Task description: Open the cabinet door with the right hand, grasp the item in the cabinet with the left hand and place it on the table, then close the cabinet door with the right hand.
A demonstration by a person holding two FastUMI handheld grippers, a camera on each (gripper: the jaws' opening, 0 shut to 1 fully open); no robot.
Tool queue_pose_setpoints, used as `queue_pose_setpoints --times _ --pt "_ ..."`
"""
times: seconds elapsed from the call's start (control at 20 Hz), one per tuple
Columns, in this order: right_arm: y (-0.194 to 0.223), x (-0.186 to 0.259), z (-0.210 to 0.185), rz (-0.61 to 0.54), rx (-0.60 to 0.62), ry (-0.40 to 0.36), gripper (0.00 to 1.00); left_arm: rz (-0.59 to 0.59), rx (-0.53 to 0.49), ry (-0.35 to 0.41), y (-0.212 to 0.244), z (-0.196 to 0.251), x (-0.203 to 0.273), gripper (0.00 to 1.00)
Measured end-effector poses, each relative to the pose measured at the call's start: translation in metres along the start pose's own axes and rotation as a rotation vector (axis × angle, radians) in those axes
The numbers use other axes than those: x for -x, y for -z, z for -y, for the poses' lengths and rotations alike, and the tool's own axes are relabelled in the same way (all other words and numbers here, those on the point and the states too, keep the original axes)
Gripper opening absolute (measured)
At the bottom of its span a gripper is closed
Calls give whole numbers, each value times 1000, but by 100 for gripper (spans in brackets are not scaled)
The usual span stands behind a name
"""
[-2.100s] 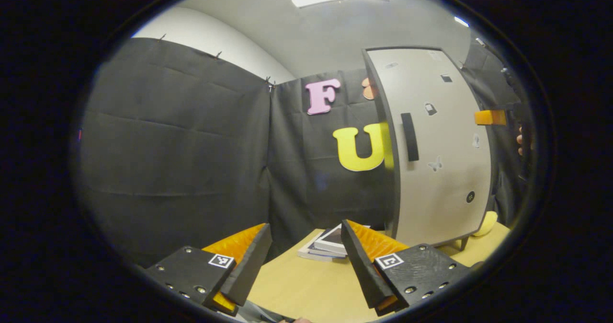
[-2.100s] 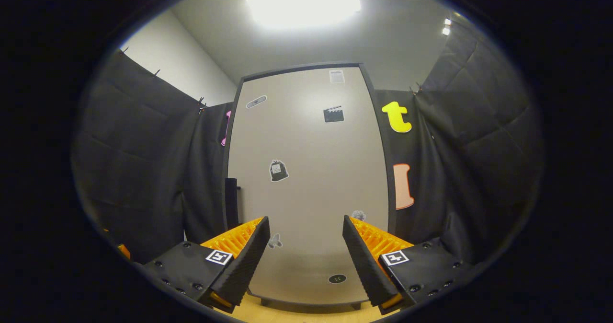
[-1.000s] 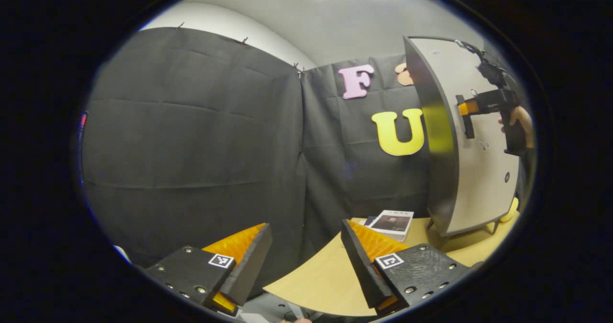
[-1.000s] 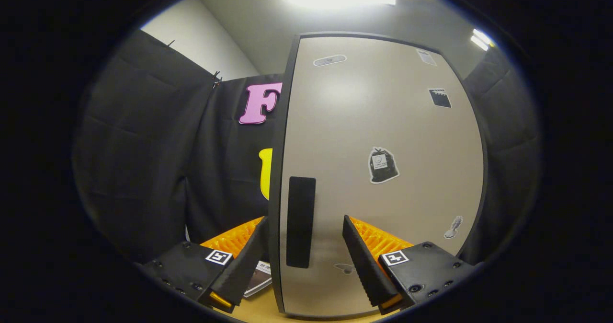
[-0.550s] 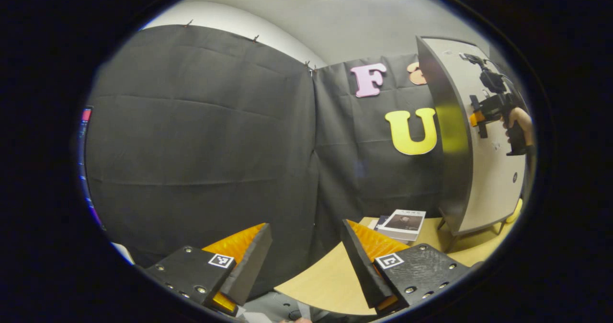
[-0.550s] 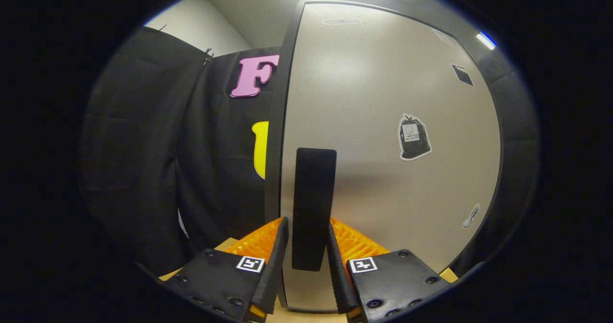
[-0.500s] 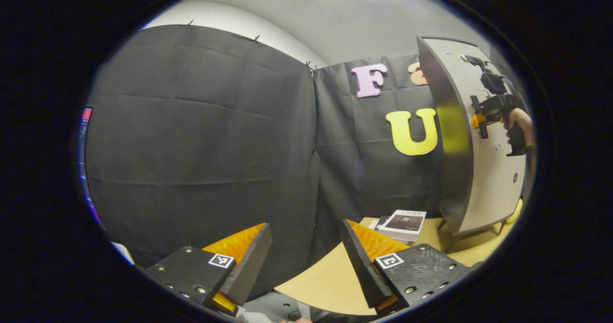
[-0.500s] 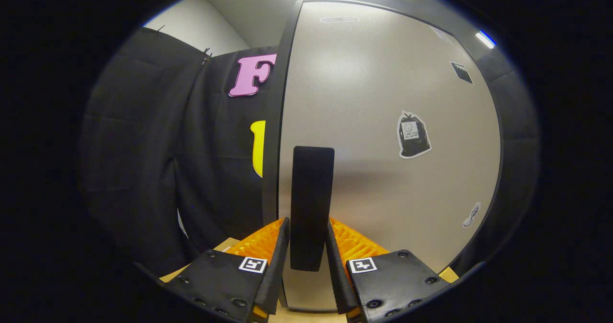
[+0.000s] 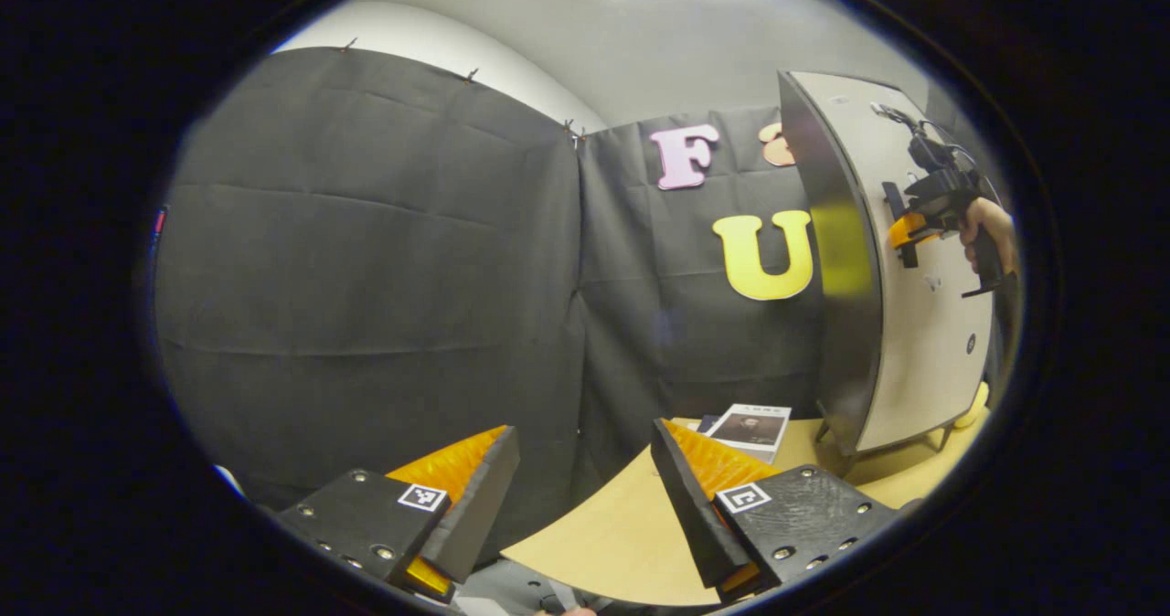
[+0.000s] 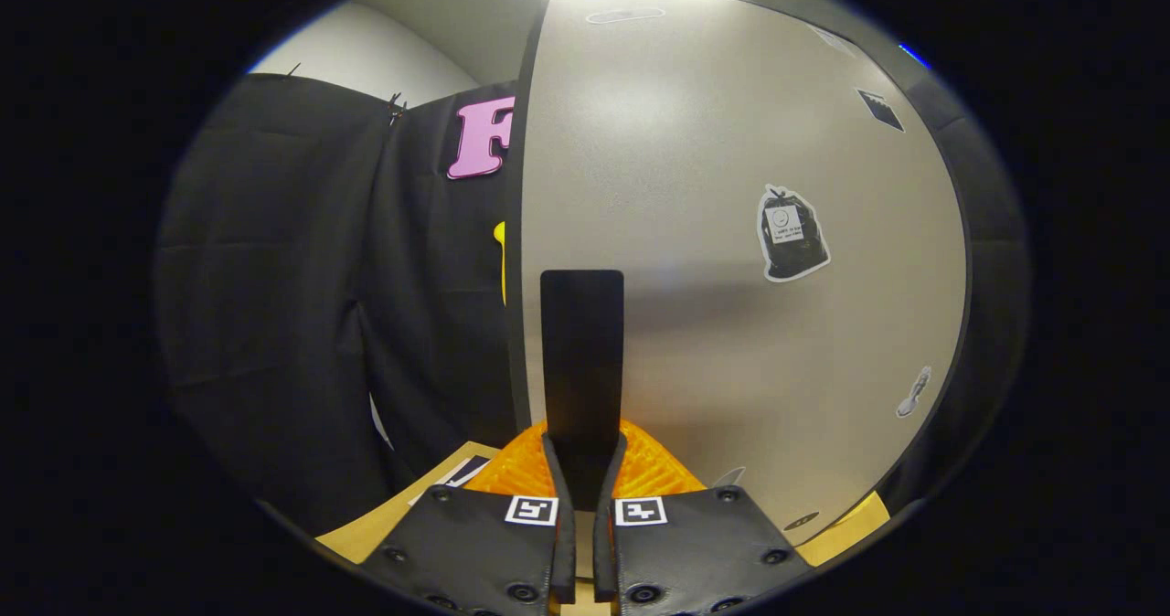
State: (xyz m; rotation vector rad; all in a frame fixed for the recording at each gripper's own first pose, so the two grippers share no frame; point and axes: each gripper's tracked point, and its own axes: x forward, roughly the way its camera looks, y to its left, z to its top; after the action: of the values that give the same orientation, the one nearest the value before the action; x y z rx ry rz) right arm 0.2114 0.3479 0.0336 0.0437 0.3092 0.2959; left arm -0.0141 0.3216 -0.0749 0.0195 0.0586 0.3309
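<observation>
The tall grey cabinet door (image 10: 731, 323) with stickers stands close in the right gripper view. My right gripper (image 10: 582, 470) is shut on its black vertical handle (image 10: 581, 360), both fingers pressing on the lower end. In the left gripper view the cabinet (image 9: 914, 342) stands on the table at the far right, with the right gripper (image 9: 909, 229) and a hand (image 9: 985, 223) at the handle. The door lies against the cabinet body and hides what is inside. My left gripper (image 9: 585, 493) hangs open and empty over the table's near left edge.
The wooden table (image 9: 612, 543) runs from my left gripper to the cabinet. A small stack of books (image 9: 751, 426) lies on it left of the cabinet. Something yellow (image 9: 974, 406) sits by the cabinet's right foot. Black cloth walls close the booth.
My right gripper moved in to the handle and closed its fingers tight on it. The left gripper swung left, then slightly back, staying open.
</observation>
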Motion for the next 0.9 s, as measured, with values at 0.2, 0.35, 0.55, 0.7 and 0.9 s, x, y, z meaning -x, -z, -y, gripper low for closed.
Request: queue_pose_setpoints --times 0.2,0.35,0.55,0.7,0.9 --pt "4 24 -3 -13 -8 -65 8 30 -3 43 -14 28 2 89" --pt "5 41 -3 -18 -4 -122 7 45 0 90 -23 59 5 89" --pt "7 66 -3 -23 -2 -198 8 70 -18 154 -33 101 13 89" --pt "8 82 1 -28 3 -252 7 83 -27 198 -41 130 22 89" --pt "9 99 11 -37 -3 -315 9 92 -29 244 -49 166 32 89"
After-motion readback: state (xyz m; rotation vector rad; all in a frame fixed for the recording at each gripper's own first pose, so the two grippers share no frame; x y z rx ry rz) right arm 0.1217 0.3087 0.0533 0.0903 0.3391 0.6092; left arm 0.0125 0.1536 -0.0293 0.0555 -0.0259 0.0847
